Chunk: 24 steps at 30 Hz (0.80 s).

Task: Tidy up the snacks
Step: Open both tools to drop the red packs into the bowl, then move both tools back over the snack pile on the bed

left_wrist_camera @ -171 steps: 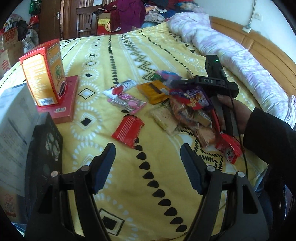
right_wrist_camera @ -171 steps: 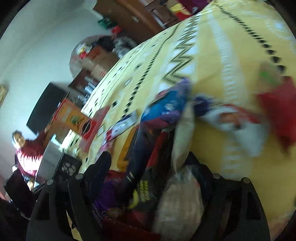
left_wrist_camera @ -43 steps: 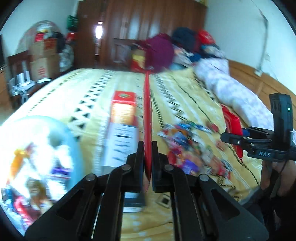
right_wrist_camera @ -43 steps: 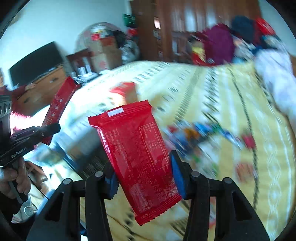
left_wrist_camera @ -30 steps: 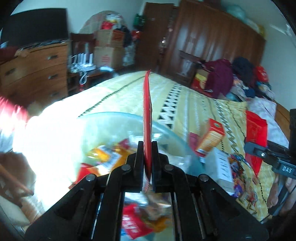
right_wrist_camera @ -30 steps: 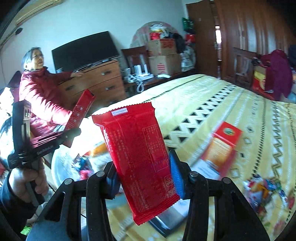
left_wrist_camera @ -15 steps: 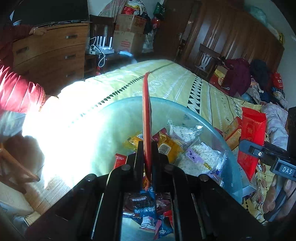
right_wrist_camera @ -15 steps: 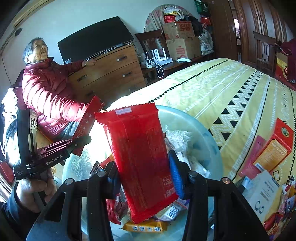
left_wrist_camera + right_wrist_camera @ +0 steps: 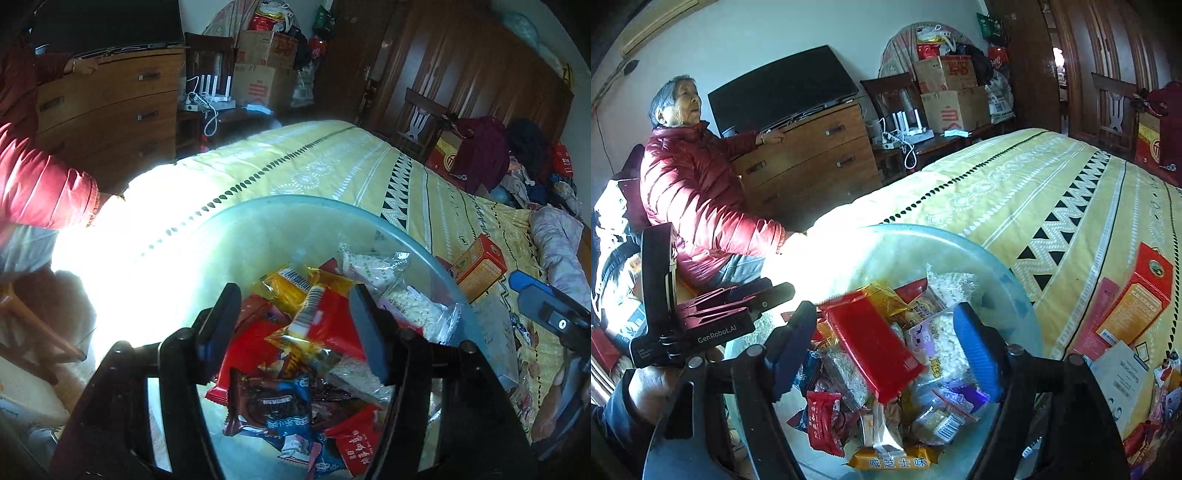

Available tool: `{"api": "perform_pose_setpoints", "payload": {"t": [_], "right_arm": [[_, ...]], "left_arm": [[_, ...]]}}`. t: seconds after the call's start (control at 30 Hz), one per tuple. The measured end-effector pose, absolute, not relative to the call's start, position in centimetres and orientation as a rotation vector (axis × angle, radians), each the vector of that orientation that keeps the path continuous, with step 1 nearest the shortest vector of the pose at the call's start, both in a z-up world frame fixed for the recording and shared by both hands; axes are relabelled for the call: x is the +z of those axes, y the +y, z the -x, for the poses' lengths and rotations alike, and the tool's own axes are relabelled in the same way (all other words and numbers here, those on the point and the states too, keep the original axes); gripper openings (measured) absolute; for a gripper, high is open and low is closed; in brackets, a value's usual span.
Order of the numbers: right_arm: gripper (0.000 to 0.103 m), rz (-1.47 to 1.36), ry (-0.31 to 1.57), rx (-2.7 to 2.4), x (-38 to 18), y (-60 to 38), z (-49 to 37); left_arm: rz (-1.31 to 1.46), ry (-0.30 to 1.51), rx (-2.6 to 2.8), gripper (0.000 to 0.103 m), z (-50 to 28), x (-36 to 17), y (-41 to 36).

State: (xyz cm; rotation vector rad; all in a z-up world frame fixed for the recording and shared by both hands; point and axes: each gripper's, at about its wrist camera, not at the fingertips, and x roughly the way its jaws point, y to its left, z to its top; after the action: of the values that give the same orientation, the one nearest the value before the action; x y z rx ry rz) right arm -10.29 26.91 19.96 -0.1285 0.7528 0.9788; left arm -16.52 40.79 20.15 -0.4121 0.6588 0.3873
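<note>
Both our claws hang over the glass bowl (image 9: pixel 424 243), jaws spread wide and gripping nothing. Below the left claw (image 9: pixel 291 325) lies a heap of snack packets (image 9: pixel 317 332); between the right claw's (image 9: pixel 886 343) fingers a red packet (image 9: pixel 875 347) rests on the pile, apparently loose, though the view leaves some doubt. These wrappers look light, thin, crinkly and slippery, their contents likely crushable. We judge the flat sealed edge or the broad faces the best hold. More snacks (image 9: pixel 1160 373) lie on the bed (image 9: pixel 1034 184), well right of the right claw.
</note>
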Motion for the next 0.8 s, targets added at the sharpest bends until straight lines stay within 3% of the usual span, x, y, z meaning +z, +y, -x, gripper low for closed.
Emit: {"api": "perform_pose_setpoints", "payload": {"t": [0.2, 0.4, 0.47, 0.63, 0.8], "right_arm": [[0.083, 0.100, 0.646, 0.853, 20.4, 16.1, 13.0], [0.082, 0.041, 0.786, 0.588, 14.5, 0.9, 14.7], [0.083, 0.007, 0.843, 0.492, 12.4, -4.3, 15.3], [0.083, -0.069, 0.940, 0.346, 8.8, -13.9, 17.1], [0.083, -0.129, 0.981, 0.302, 7.0, -18.9, 18.3]], "left_arm": [[0.333, 0.583, 0.245, 0.065, 15.0, 23.1, 34.0], [0.198, 0.530, -0.119, 0.075, 12.8, 25.3, 19.5], [0.172, 0.541, -0.246, 0.082, 12.3, 24.8, 14.9], [0.062, 0.676, -0.484, 0.084, 9.2, 19.0, 4.7], [0.048, 0.884, -0.484, 0.084, 4.0, 10.2, 2.0]]}}
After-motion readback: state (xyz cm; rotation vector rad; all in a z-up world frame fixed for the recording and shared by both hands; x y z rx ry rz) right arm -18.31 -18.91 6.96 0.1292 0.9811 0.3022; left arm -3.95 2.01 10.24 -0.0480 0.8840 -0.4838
